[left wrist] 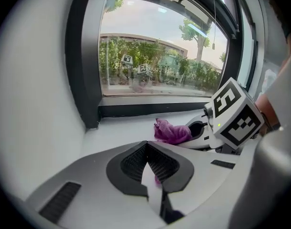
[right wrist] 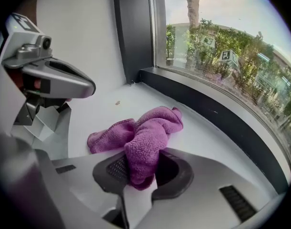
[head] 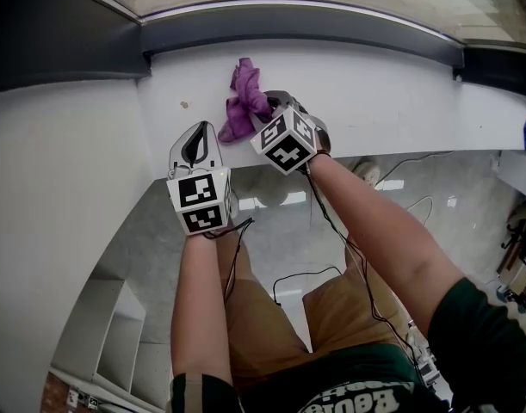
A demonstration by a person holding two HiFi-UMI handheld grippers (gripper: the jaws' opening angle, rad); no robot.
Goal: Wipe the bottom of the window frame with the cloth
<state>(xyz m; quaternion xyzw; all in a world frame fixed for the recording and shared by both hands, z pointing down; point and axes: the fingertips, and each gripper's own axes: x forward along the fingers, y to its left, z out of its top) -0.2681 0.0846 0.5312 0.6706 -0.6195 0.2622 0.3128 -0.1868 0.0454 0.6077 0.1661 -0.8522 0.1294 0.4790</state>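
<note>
From the head view, looking down, a white sill (head: 374,93) runs across the top of the picture. The dark window frame (head: 297,24) runs just above it. A purple cloth (head: 242,101) lies in a bunch on the sill, near the top middle. The right gripper (head: 274,101) is right at the cloth, with its marker cube (head: 287,140) below it. The left gripper (head: 196,140) sits on the sill just left of the cloth, not touching it. At the lower left there is a white shelf (head: 108,334) with open boxes. I cannot tell what is in them.

In the left gripper view, the left gripper (left wrist: 147,144) fills the bottom of the picture. Its two jaws are pressed together at the tips and hold nothing. Past them, in the middle, the cloth (left wrist: 171,131) lies on the sill (left wrist: 121,130). It is close under the bottom of the window frame (left wrist: 150,109). The right gripper (left wrist: 198,128) reaches the cloth from the right side.

In the right gripper view, the right gripper (right wrist: 140,168) is at the bottom middle. Its jaws are squeezed onto one end of the cloth (right wrist: 145,132). The rest of the cloth lies on the sill (right wrist: 102,109). The dark window frame (right wrist: 216,113) runs along the right. The left gripper (right wrist: 83,85) is at the upper left, away from the cloth.
</note>
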